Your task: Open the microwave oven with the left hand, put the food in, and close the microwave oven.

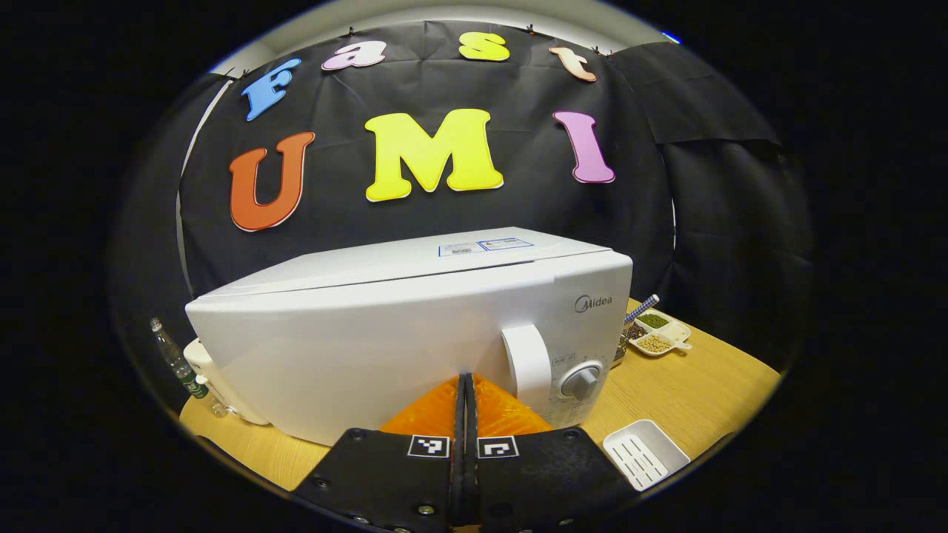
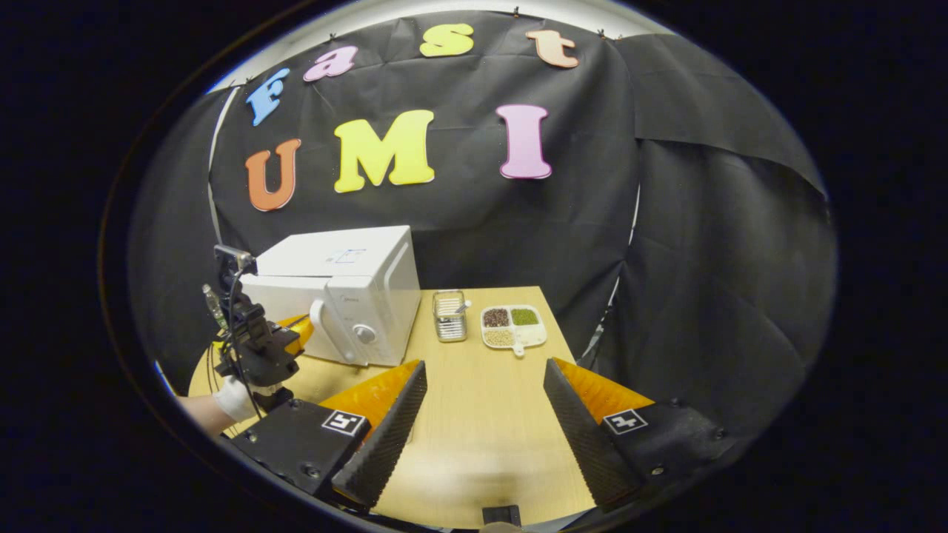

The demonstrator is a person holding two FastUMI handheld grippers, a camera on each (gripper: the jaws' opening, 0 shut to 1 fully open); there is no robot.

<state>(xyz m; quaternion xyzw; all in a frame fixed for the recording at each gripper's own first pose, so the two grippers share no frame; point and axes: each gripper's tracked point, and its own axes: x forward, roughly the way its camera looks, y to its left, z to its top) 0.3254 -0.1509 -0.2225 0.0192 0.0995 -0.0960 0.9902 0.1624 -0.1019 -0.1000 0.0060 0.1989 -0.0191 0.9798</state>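
Note:
The white microwave [image 1: 385,326] stands on the wooden table with its door closed. Its curved handle [image 1: 526,363] and a round knob [image 1: 581,381] sit toward the right side of the front. My left gripper [image 1: 465,379] is shut with nothing between its fingers, and its tips are close to the door, just left of the handle. In the right gripper view, a gloved hand [image 2: 235,400] holds the left gripper [image 2: 295,331] in front of the microwave [image 2: 348,296]. My right gripper [image 2: 483,374] stands open over the table. A white divided dish of beans and grains [image 2: 513,326] lies beyond it.
A small metal basket [image 2: 449,314] stands between the microwave and the divided dish [image 1: 659,333]. A white slotted tray [image 1: 644,453] lies near the table's front edge, right of the microwave. A plastic bottle [image 1: 181,366] stands to the microwave's left.

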